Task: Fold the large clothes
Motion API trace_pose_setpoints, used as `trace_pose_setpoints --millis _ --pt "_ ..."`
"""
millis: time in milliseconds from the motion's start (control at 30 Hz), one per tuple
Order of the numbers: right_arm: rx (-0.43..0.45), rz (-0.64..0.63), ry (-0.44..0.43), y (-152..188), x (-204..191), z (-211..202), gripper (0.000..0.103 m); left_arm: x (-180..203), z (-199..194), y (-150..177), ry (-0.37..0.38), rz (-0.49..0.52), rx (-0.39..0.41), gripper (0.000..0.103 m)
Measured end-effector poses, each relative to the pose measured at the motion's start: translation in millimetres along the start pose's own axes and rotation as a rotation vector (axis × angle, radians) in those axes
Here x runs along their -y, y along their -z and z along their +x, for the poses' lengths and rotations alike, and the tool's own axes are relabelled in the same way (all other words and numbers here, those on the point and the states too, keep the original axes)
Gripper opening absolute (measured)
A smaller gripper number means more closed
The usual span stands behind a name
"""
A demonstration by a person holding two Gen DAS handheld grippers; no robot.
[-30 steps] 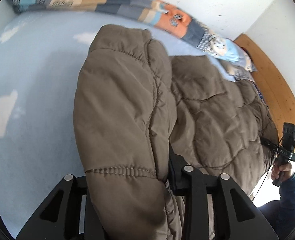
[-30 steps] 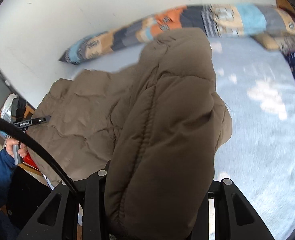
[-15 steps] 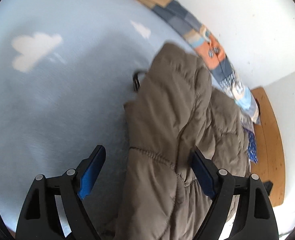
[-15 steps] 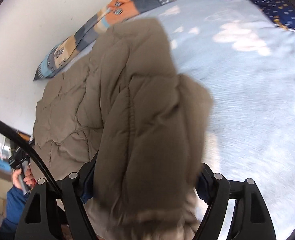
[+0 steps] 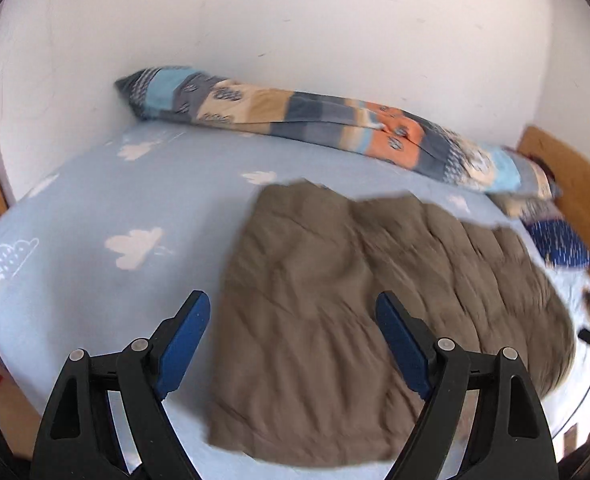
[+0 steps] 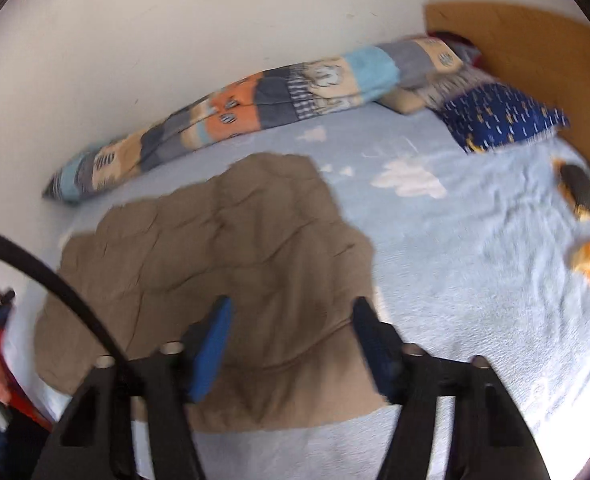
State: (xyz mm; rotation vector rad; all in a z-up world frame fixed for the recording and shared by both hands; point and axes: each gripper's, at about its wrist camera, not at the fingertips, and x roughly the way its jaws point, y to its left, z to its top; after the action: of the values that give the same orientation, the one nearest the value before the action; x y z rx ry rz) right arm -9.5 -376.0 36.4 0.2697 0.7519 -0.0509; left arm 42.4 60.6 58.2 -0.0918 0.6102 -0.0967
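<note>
Both tools have let the jacket go: left tool wide, right tool closing, empty.

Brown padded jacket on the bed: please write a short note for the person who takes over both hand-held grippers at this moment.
Left hand-held gripper: open, nothing between its blue pads, above the jacket.
Right hand-held gripper: jaws closing, nothing between them, also above the jacket.
Brown padded jacket: lies free on the light blue cloud-print sheet, folded over on itself, in front of the long patchwork pillow by the wall.
Done: one fold is laid down and released.
Left: probably another fold to make it more compact; the pictures are blurred, so check the edges first.
</note>
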Motion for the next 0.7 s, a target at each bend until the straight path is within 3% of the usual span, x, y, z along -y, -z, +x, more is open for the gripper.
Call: trace_pose_setpoints --millis 33,67,167,300,700 --pt "-0.005 -0.017 0.002 2 -9 4 0.044 14 -1 13 -0.027 0.046 0.017 0.084" --pt "-0.016 -0.037 0.006 8 -18 7 0.042 25 4 19 -0.056 0.079 0.017 0.084" --pt "-0.069 -0.076 0.037 26 -39 26 0.042 43 23 31 -0.070 0.118 -0.040 0.084" --pt "-0.087 -0.102 0.075 31 -37 43 0.042 49 43 42 -0.094 0.126 -0.068 0.085" --pt "-0.185 -0.080 0.069 41 -25 81 0.044 54 59 53 -0.133 0.144 -0.055 0.090"
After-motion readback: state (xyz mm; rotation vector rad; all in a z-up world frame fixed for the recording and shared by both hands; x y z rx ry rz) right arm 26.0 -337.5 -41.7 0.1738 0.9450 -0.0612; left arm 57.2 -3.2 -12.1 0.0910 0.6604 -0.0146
